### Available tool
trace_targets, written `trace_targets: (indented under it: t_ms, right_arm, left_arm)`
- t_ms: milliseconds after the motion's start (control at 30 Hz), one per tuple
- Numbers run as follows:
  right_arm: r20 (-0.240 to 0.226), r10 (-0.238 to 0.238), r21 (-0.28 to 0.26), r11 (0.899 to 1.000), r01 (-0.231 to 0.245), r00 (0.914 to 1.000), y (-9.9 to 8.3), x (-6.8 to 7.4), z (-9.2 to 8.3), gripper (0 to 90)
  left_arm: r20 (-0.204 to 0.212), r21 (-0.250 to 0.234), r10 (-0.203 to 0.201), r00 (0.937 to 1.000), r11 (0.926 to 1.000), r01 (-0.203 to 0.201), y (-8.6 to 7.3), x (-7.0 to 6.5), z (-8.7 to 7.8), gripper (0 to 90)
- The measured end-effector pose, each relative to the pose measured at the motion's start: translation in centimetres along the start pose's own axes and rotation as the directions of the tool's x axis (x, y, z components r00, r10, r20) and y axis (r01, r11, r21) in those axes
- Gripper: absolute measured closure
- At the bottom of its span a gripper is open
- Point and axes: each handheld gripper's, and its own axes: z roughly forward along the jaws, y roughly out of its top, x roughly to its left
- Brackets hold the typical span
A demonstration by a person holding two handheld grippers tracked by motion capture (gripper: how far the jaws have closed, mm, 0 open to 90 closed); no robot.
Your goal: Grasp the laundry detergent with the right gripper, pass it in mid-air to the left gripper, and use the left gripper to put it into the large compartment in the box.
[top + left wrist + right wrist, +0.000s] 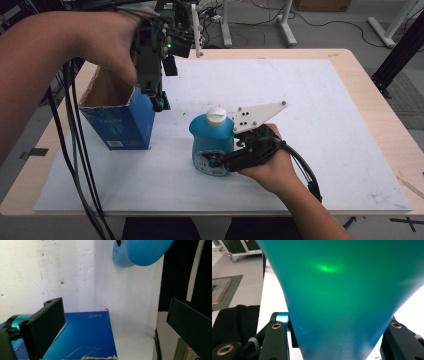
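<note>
Two grippers work over the white-covered table [325,125]. The right gripper [220,161] has its fingers clamped on either side of the upright blue bottle [212,145]. The left gripper [157,102] hangs with fingers spread apart, empty, just above the near wall of the open blue box [122,125].

One blue bottle [212,145] with one white cap [216,115] stands near the middle of the white board [325,150]. One open blue carton box [120,117] sits toward the board's left edge. There are two grippers: the left gripper [157,102] above the box and the right gripper [220,161] at the bottle. One board covers the one wooden table [380,115].
</note>
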Motion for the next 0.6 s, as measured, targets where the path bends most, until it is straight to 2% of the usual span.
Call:
trace_targets:
  t_ms: [233, 600]
  right_arm:
    - [-0.022, -0.03, 0.023, 0.999, 0.03, 0.9993, 1.7, -0.2, -0.4, 46.9]
    - [-0.073, -0.033, 0.022, 0.999, 0.034, 0.9968, 4.7, -1.0, -0.8, 46.9]
  left_arm:
    - [0.01, 0.001, 0.008, 0.9999, 1.0, -0.008, 0.4, -0.4, -0.1, 1.8]
    - [0.014, -0.025, 0.042, 0.999, 0.9988, -0.042, 1.8, -1.8, -0.8, 1.8]
